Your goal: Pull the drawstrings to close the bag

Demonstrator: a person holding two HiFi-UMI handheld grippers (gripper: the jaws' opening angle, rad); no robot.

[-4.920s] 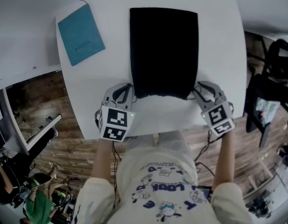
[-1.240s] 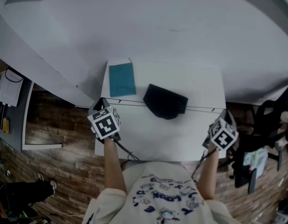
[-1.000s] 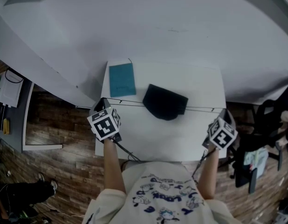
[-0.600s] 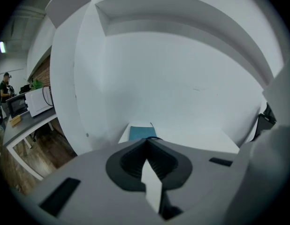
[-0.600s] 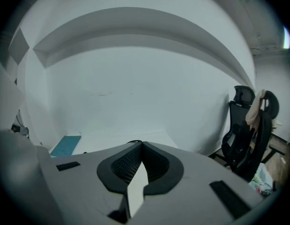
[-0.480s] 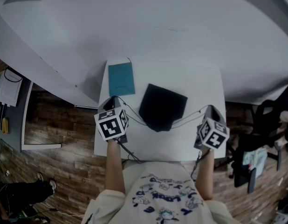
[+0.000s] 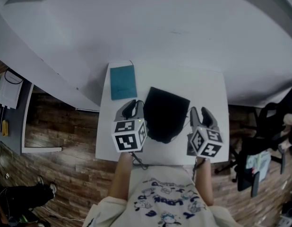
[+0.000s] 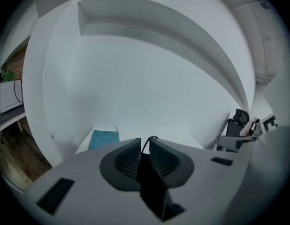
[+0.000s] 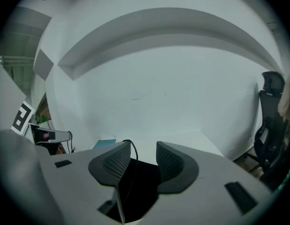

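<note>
Fingers (image 9: 112,165) of the right gripper (image 9: 143,146) are standing wide apart, having just been opening, and a drawstring (image 9: 135,156) is running loose through the gap beside the left-hand pad, with neither pad pressing it. Pads of the left gripper (image 8: 144,142) are sitting only a little apart, and a second drawstring (image 8: 148,139) is looping up out of that narrow gap, which is wider than the cord. In the head view the black bag (image 7: 165,112) is lying at the middle of the frame on the white table (image 7: 207,84), between the two grippers, its lower end looking narrower than its square upper end. Both grippers are pointing up the frame, one just beside each lower side of the bag. A teal pouch (image 7: 123,82) is lying flat at the upper left of the table, near the bag.
</note>
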